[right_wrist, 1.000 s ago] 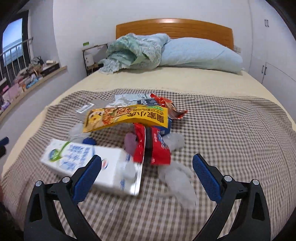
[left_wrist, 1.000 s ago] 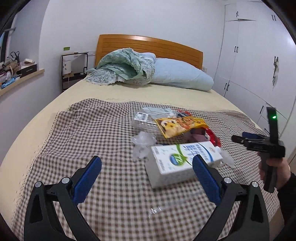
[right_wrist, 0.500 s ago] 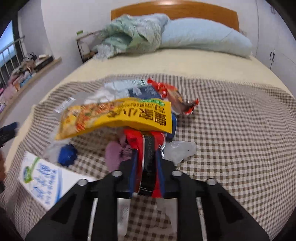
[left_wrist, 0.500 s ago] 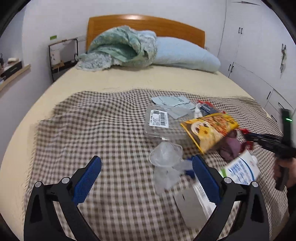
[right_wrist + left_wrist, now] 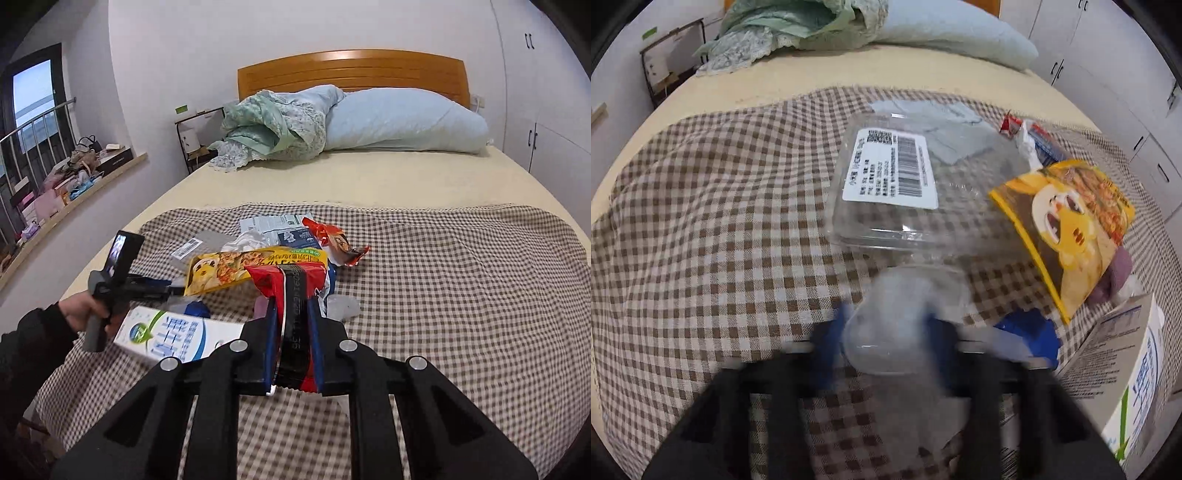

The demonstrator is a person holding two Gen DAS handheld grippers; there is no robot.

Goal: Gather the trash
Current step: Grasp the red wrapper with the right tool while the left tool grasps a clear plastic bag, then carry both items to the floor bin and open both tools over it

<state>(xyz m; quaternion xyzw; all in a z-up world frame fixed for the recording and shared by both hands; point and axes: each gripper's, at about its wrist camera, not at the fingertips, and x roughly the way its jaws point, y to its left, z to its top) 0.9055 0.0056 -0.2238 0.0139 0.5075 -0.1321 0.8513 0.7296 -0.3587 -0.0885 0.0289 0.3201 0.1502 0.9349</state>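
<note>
Trash lies heaped on a brown checked cloth (image 5: 701,221) spread over the bed. In the left wrist view my left gripper (image 5: 886,332) is blurred, its jaws closing on a crumpled clear plastic cup (image 5: 897,314), with a pad against each side. Beyond it sit a clear plastic box (image 5: 886,206) with a barcode label, a yellow snack bag (image 5: 1071,229) and a white milk carton (image 5: 1134,369). My right gripper (image 5: 293,325) is shut on a red and black wrapper (image 5: 291,284), held above the cloth. A hand holds the left gripper (image 5: 170,290) low at the left.
A blue scrap (image 5: 1030,332) and a purple piece (image 5: 1115,273) lie beside the snack bag, with papers (image 5: 273,223) and another red wrapper (image 5: 340,243) further back. Pillow (image 5: 402,125) and bedding are at the headboard. A cluttered sill (image 5: 74,184) runs left, wardrobes (image 5: 1108,74) right.
The left gripper moved forward and down over the clear cup and its jaws went from wide open to closed around it. The right gripper shut on the red wrapper and lifted it.
</note>
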